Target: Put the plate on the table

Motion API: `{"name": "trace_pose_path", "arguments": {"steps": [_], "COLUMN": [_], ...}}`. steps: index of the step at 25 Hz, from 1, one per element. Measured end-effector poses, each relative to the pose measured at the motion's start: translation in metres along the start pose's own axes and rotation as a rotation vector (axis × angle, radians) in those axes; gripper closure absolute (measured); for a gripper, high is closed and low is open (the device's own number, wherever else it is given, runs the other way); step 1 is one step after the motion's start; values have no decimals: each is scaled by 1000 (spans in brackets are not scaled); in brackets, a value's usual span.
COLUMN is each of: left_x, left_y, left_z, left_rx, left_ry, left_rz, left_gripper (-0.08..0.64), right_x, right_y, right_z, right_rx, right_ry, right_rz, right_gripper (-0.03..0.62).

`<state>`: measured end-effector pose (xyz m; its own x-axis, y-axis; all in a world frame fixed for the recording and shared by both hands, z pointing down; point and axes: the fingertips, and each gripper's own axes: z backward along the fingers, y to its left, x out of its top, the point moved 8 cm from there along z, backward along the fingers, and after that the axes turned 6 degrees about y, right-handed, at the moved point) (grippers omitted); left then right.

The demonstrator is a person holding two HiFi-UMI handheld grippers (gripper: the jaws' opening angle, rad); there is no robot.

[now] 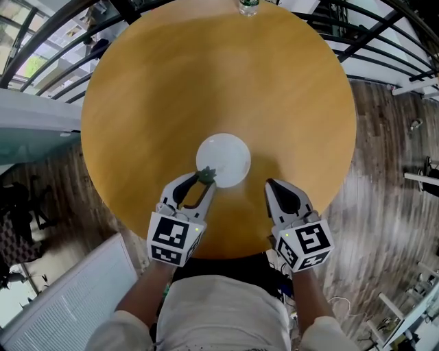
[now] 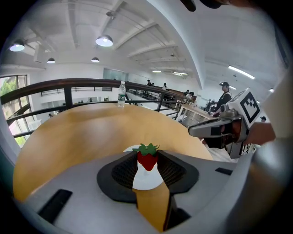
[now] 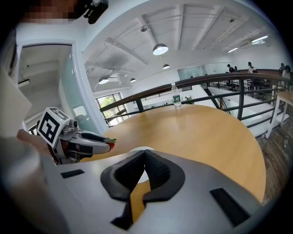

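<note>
Head view: plate (image 1: 230, 156) lies on table (image 1: 171, 82) just ahead of left gripper (image 1: 206, 179), which clamps a strawberry (image 2: 147, 157); right gripper (image 1: 269, 183) closed, empty, alongside.

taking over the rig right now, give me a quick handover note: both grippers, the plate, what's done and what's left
Left hand-held gripper: shut on a strawberry, held at the near rim of the plate.
Right hand-held gripper: jaws together, nothing in them, just right of the plate over the table.
Plate: white, flat on the round wooden table, near the person's side. Nothing else shows on it.
A water bottle stands at the far edge.
Done: the plate is on the table.
Left: the strawberry is not yet released. It probably goes onto the plate.
</note>
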<state>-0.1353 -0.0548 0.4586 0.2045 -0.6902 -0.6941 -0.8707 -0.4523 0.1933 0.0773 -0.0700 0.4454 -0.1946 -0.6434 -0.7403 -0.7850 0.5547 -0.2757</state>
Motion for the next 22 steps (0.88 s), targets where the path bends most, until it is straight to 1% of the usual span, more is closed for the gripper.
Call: {"name": "trace_pose_path", "arguments": {"steps": [4, 8, 12, 19, 22], "left_x": [-3, -3, -5, -8, -11], "left_y": [8, 14, 19, 22, 21], "left_z": [-12, -25, -38, -63, -72], "left_rx": [0, 1, -3, -18, -21], "left_ry": [25, 40, 58, 99, 118], "left_rz": [-6, -30, -29, -42, -65], "left_gripper": [411, 411, 411, 411, 411], "right_x": [-2, -4, -7, -10, -11], "right_y": [-1, -4, -7, -15, -17], "right_z": [-7, -14, -19, -23, -25], "right_rx": [1, -4, -7, -14, -12], "right_ry": [5, 9, 10, 17, 20], "right_rz": [-5, -16, -26, -36, -40], "right_gripper": [572, 572, 572, 572, 572]}}
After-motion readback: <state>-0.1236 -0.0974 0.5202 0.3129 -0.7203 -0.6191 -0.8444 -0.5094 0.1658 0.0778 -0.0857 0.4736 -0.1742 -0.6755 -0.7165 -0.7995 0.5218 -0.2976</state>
